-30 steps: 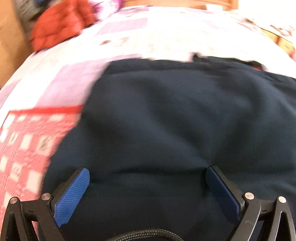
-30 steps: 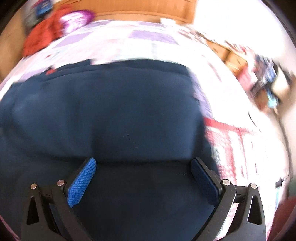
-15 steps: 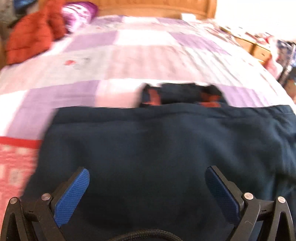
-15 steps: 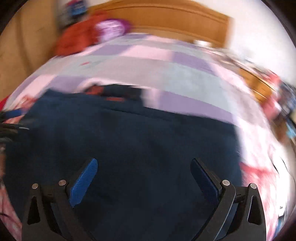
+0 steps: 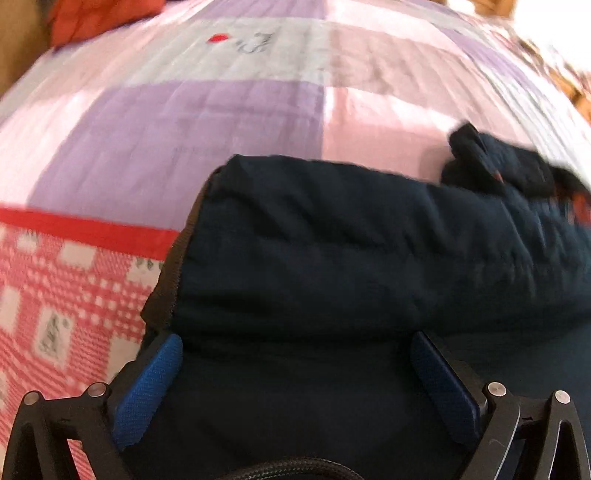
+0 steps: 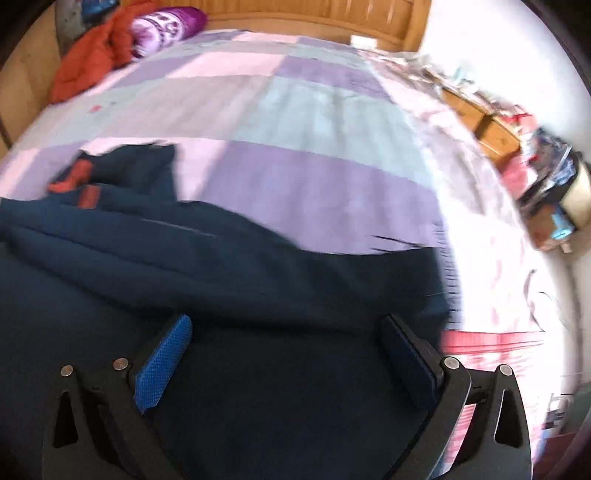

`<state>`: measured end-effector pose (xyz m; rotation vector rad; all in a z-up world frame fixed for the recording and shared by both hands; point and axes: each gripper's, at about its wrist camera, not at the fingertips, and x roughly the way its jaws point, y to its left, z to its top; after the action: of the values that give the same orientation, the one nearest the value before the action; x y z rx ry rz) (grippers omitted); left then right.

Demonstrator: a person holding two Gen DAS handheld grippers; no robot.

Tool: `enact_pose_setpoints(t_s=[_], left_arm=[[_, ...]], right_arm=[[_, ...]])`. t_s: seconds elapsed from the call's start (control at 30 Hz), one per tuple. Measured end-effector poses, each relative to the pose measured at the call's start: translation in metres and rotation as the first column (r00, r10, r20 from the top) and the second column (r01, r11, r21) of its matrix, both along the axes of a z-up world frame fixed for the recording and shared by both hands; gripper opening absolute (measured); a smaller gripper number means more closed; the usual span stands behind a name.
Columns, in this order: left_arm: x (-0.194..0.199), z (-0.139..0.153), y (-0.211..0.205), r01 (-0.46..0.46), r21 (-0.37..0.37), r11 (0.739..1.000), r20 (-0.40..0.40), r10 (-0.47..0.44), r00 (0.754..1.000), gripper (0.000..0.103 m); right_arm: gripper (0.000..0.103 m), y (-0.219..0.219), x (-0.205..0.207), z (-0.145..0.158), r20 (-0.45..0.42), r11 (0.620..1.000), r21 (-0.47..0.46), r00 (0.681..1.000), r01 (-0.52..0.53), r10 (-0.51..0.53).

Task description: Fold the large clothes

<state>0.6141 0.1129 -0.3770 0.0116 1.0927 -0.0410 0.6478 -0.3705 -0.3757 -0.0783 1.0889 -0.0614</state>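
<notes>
A large dark navy garment (image 5: 351,258) lies spread on the bed, with a thick folded edge across its far side and a bunched part with orange-red lining (image 5: 517,173) at the back right. My left gripper (image 5: 295,373) hovers open over its left end, blue pads wide apart, nothing between them. In the right wrist view the same navy garment (image 6: 184,277) fills the lower left, its orange-red lining (image 6: 79,181) showing far left. My right gripper (image 6: 284,354) stands open above the garment's right end.
The bed is covered by a patchwork quilt (image 6: 295,110) of purple, pink and grey squares, with a red checked section (image 5: 55,295) at the near left. An orange jacket (image 6: 88,55) and purple pillow (image 6: 166,22) lie by the wooden headboard (image 6: 295,14). A cluttered cabinet (image 6: 498,129) stands right of the bed.
Both views have swung and tilted over the garment. Its far edge now lies folded into a thicker band nearer my grippers. Both grippers stay open throughout.
</notes>
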Motion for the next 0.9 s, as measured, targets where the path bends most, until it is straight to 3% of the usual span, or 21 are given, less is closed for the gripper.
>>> enact_pose_setpoints(t_s=[0.07,0.13,0.23,0.33,0.37,0.4,0.43,0.47,0.63,0.67,0.77,0.9], left_arm=[[-0.002,0.001,0.003,-0.001,-0.026,1.000,0.018,0.001,1.000,0.102],[-0.007,0.002,0.013,-0.016,-0.099,0.995,0.032,0.019,0.999,0.100],[-0.018,0.007,0.021,-0.030,-0.103,0.994,0.058,0.036,0.998,0.097],[-0.037,0.015,0.054,-0.063,-0.275,0.959,0.096,0.093,0.991,0.098],[-0.041,0.012,0.061,-0.089,-0.240,0.967,0.092,0.114,0.989,0.098],[-0.042,0.005,0.064,-0.128,-0.153,0.980,0.059,0.139,0.989,0.102],[-0.039,-0.006,0.069,-0.151,-0.118,0.981,0.011,0.154,0.988,0.103],[-0.042,-0.010,0.079,-0.169,-0.159,0.973,-0.005,0.170,0.985,0.103],[-0.065,0.012,0.100,-0.266,-0.073,0.961,0.036,0.269,0.963,0.103],[-0.069,0.017,0.099,-0.267,-0.066,0.961,0.050,0.271,0.961,0.102],[-0.107,0.045,0.086,-0.181,-0.090,0.979,0.123,0.191,0.974,0.102],[-0.167,0.058,0.009,0.028,-0.121,0.992,0.175,-0.007,0.985,0.102]], right_arm=[[0.103,-0.020,-0.003,-0.001,0.002,0.998,0.037,0.999,0.044,-0.044],[0.103,-0.028,-0.009,-0.007,-0.010,0.996,0.056,0.997,0.076,-0.076],[0.103,-0.034,-0.019,-0.009,0.007,0.992,0.090,0.996,0.090,-0.091],[0.103,-0.032,-0.025,-0.007,0.013,0.989,0.116,0.995,0.094,-0.096],[0.103,-0.035,-0.027,-0.007,0.014,0.987,0.129,0.995,0.096,-0.099],[0.103,-0.035,-0.030,-0.006,0.015,0.988,0.123,0.995,0.094,-0.097],[0.103,-0.037,-0.030,-0.005,0.019,0.988,0.121,0.995,0.093,-0.095],[0.103,-0.036,-0.032,-0.003,0.021,0.989,0.115,0.995,0.092,-0.095],[0.103,-0.034,-0.050,0.014,0.051,0.994,0.055,0.994,0.092,-0.095],[0.103,-0.028,-0.060,0.025,0.089,0.996,0.006,0.992,0.085,-0.085],[0.103,0.006,-0.099,0.056,0.203,1.000,-0.009,0.979,-0.010,0.012],[0.103,0.091,-0.159,0.064,0.248,0.976,0.075,0.952,-0.206,0.182]])
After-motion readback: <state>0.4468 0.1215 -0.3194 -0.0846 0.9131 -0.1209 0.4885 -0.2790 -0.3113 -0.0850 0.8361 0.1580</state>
